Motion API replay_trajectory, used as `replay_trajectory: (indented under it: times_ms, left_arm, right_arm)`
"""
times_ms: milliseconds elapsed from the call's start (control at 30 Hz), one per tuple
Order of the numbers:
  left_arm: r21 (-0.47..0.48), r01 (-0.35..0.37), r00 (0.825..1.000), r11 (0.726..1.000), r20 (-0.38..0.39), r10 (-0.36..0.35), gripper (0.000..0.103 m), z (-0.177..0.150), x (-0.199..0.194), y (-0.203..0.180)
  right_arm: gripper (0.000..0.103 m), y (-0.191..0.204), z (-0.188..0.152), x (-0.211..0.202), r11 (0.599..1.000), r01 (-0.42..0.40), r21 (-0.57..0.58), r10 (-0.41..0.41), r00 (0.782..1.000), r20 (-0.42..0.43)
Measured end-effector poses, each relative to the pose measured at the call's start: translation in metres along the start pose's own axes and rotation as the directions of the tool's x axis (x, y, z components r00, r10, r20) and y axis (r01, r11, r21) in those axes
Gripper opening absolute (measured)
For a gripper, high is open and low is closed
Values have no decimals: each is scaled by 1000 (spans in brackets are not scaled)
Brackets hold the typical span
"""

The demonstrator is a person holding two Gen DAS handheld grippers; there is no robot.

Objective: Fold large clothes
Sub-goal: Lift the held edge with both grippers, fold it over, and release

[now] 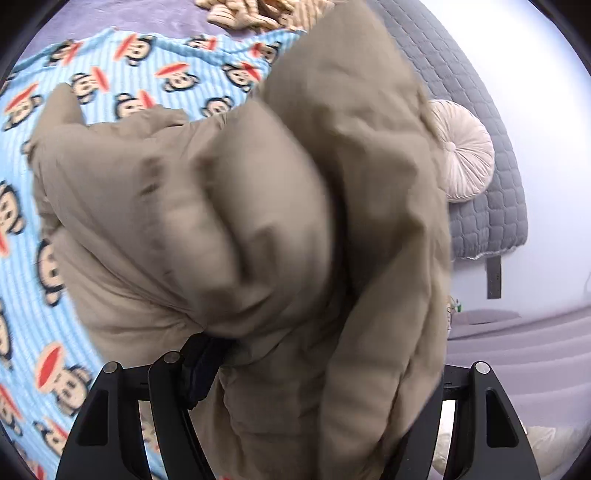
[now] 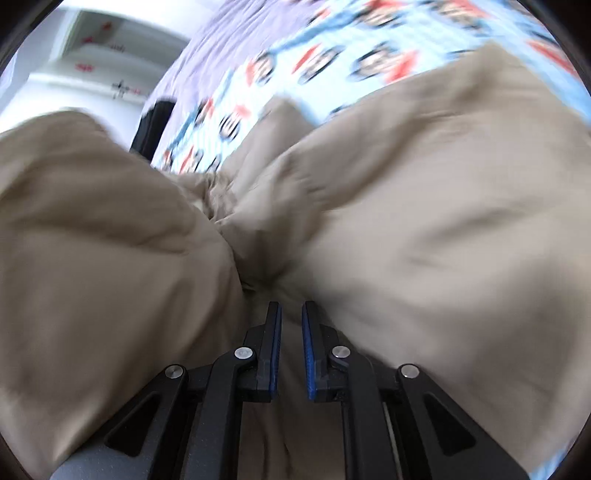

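Bedroom; bed point(image 1: 517, 369) with lilac sheet, white wall behind.

Left wrist view.
- Blanket point(image 1: 122, 66): blue stripe, monkey print, spread on the bed at left.
- Headboard point(image 1: 476, 155): grey, quilted, at right.
- Cushion point(image 1: 467, 151): round, cream, leaning on the headboard.
- Striped cloth point(image 1: 251, 14): tan, bunched at the far top edge.
- Coat point(image 1: 258, 206): tan, padded, lifted in front of the lens and draped over the left tool point(image 1: 295, 376). One dark finger point(image 1: 201, 373) shows at the cloth's lower edge; the other is covered. Cloth appears gathered between them; how far they stand apart cannot be told.

Right wrist view.
- Coat point(image 2: 424, 221): fills the frame, blurred, bunched into two lobes meeting at a pinch ahead of the tool; blanket point(image 2: 332, 62) beyond it.
- Dark object point(image 2: 155, 125), unidentified, at the bed's far edge.
- Right tool point(image 2: 291, 314): blue pads point(image 2: 307, 354) nearly together, a narrow gap left, a thin fold of coat seemingly caught between.

Handling note, as judgement.
- Step in hand: carrying the raised part across to lay it over the rest.
- Keep both grips at level height so the padded bulk hangs evenly.
- Draw the tools apart enough to tauten the edge before lowering.
- Set down slowly, smoothing outward; puffy filling springs back and slides.
- Risk: thin right-hand pinch slipping under the weight.
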State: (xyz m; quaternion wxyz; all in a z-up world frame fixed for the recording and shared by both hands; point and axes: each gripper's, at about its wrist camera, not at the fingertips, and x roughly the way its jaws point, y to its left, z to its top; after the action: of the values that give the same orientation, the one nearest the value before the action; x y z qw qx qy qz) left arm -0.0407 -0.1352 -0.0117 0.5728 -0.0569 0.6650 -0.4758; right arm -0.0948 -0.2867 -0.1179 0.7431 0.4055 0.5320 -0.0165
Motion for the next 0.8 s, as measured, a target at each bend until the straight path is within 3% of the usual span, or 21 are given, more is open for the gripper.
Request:
replay_trajectory:
  times_ms: [33,67,167,233,367,533,600,667,733,767,800]
  left_arm:
    - [11,15,1000,1000,-2,-15,87,3,9,-4]
    - [25,13,1000,1000,7,-14,88,6,20,-8]
    - [78,-78,997,994,25,76,88,18,57,-16]
    - [73,-123,992,990,20,122,88,28,89,-22]
    - [117,-174,985,978,31,172,88,42,109,-20]
    - [188,-267,964,945,44,264,88,53,123,-37]
    - [219,-317,947,923,129,295,88,49,106,-42]
    - [250,-394,908,884,256,332,88,41,76,-51]
    - [238,-492,840,837,382,385,88,38,49,-53]
    - [204,-560,784,803,445,433,88,39,37,-49]
    - [168,-605,741,778,477,473,88,39,27,-39]
  right_arm:
    - [15,-11,-6,-16,1000,2,23,-3,1000,19]
    - [21,-19,-13,-29,999,6,41,-7,999,33]
    - [62,-45,-37,-68,995,47,92,-53,996,74]
    - [64,-59,-53,-90,991,63,114,-74,993,94]
    - [64,-75,-86,-129,986,72,151,-93,985,142]
    - [78,-62,-111,-155,993,-55,103,35,981,190]
    - [80,-51,-108,-146,995,-80,67,67,981,180]
    - [80,-48,-98,-140,997,-64,48,55,982,180]
    - [80,-41,-84,-129,998,13,59,-24,982,189]
    - [72,-37,-80,-127,997,48,56,-59,978,200]
    - [35,-33,-75,-126,995,86,41,-93,972,218]
